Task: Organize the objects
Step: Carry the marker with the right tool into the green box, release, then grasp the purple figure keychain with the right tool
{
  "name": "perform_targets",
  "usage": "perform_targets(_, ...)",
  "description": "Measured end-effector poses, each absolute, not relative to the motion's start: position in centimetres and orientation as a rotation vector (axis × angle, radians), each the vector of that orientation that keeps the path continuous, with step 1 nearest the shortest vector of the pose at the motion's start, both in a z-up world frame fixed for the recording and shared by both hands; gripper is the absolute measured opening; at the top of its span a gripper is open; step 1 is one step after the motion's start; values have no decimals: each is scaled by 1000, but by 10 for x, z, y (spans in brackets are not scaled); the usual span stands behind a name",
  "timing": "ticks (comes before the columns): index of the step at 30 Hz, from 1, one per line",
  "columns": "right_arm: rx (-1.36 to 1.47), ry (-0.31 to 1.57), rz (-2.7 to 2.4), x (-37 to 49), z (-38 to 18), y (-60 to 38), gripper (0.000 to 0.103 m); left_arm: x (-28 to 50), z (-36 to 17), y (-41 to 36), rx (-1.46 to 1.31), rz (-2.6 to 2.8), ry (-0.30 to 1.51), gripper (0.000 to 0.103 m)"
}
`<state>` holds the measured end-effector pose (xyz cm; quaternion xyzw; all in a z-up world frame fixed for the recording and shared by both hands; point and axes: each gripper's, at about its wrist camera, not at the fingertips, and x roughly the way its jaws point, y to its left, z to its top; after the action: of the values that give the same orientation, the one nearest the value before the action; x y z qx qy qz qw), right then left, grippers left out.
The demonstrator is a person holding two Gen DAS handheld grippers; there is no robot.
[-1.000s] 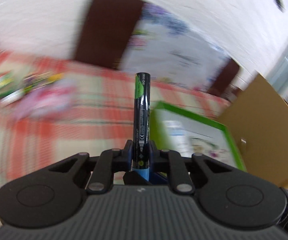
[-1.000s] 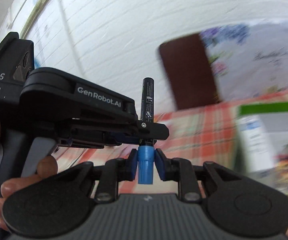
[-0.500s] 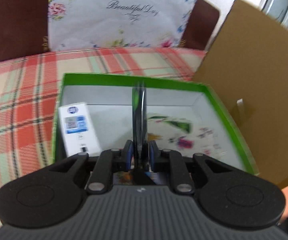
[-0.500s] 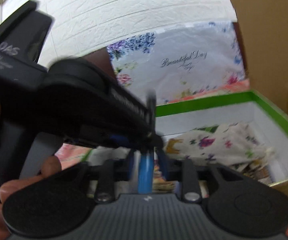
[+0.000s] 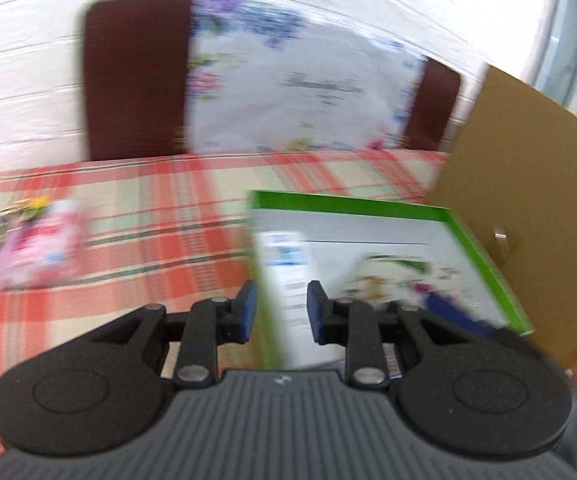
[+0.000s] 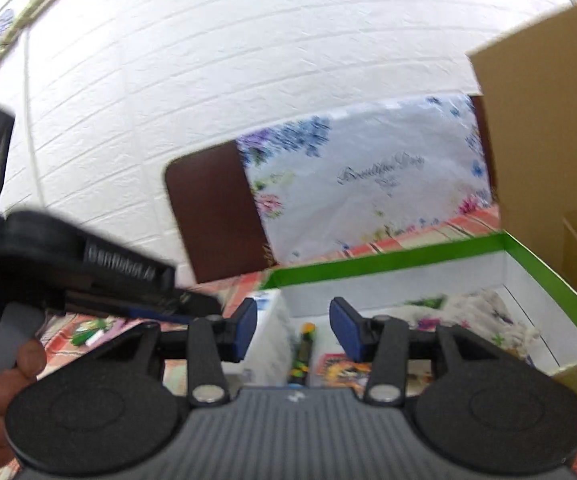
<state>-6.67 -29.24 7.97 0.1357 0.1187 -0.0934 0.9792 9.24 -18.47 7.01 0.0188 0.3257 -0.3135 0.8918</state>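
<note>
Both tools are empty as I read them: my left gripper [image 5: 276,312] has its jaws parted with nothing between the blue pads, and my right gripper [image 6: 293,330] is spread the same way. The relation that matters is to the green box [image 6: 388,258]. The dark pen-like stick [image 6: 302,354] lies on the box floor, directly ahead of and below the right gripper, seen through the gap between its jaws. Its long axis runs away from me, roughly in line with the fingers. That puts the right tool clearly nearer to it; the left one sits off the box's left edge, over the plaid tablecloth [image 5: 168,216].

Left of the box, well apart from it, a loose pile of small packets [image 5: 36,240] waits on the cloth (too blurred to name singly). I judge those are next, and the left gripper is the closer one for them.

Inside the box I also see a white carton [image 5: 284,256] against its left wall and a flowered cloth [image 6: 472,312] toward its right. Behind the box stands a brown chair back [image 5: 136,76] with a flowered cover, a cardboard sheet [image 5: 528,200] rises at the box's right, and the wall is white brick.
</note>
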Motion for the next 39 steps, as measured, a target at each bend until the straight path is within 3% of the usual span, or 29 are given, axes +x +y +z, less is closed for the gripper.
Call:
perform_targets(8,185,299,1,-37,92,-228,44,126,38,-74,21,-376,718,34)
perform_targets(14,157,482,154,31,71,-177,52,157,2,23,-117,-173,731,33)
perform_targets(16,168,528,167,60,66,-165,56,156,-4,49,-221,-240,662,32)
perform_targets(20,91,530,144,132,73,-145,56,143,-19,66,-276,-326,544,33)
perform_targets(27,128,601,95,270,83,-154,59,151,-23,75,-378,-381,532,40)
perform_targets(29,168,696,99,299,73,-157,56,151,-24,78,-401,-387,532,40)
perform_targets(31,238,806,120,311,60,-162,25,154,-26,80,-416,-394,535,40)
perform_targets(39,159,800,315,198,61,-129,18,156,-28,92,-511,-426,554,40)
